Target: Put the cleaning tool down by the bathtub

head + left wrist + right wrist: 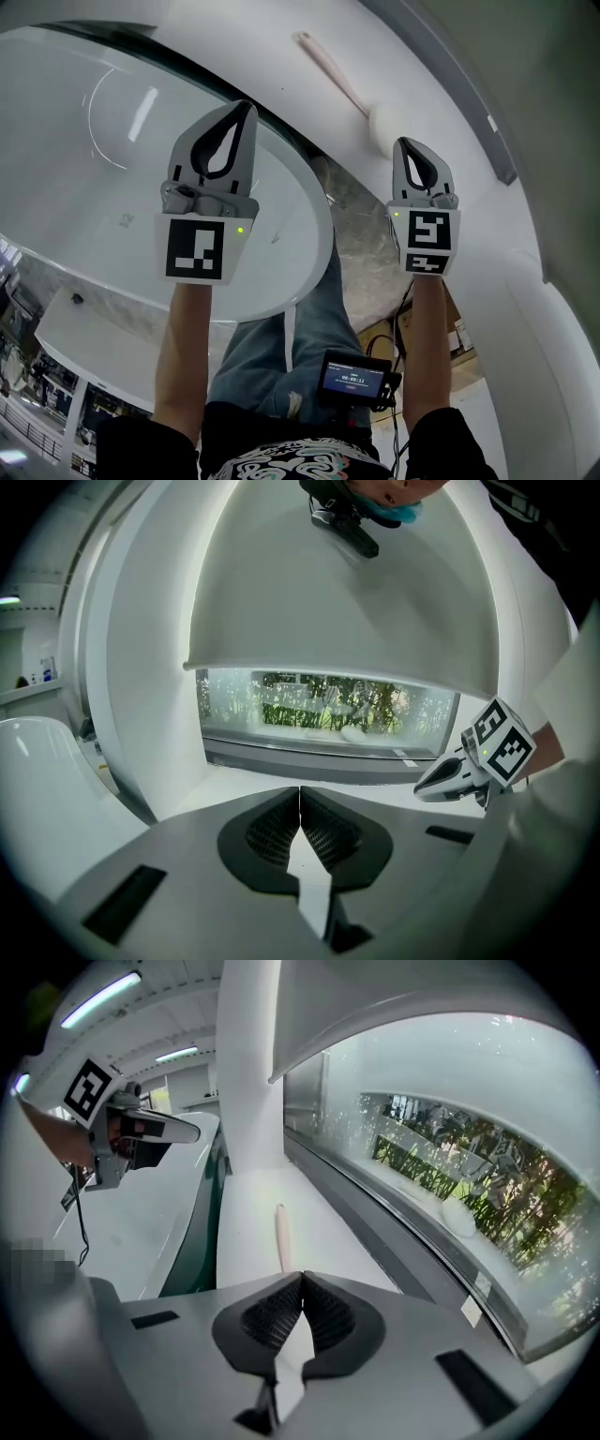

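Both grippers have their jaws pressed together with nothing between them. The left gripper shows this in its own view, where the ribbed pads meet at the tips, and the right gripper shows the same in its own view.

The right gripper hangs just near of the cleaning tool, and neither gripper holds it. The tool lies flat on the white ledge on the far right side of the bathtub. Its pale pink handle points away to the far left, and its white head is the end nearest the right gripper. In the right gripper view the handle runs straight ahead of the closed jaws along that ledge, beside a long window.

The left gripper is held over the bathtub's rim, well apart from the cleaning tool. Below the two forearms are the person's jeans and a small lit screen at the waist.
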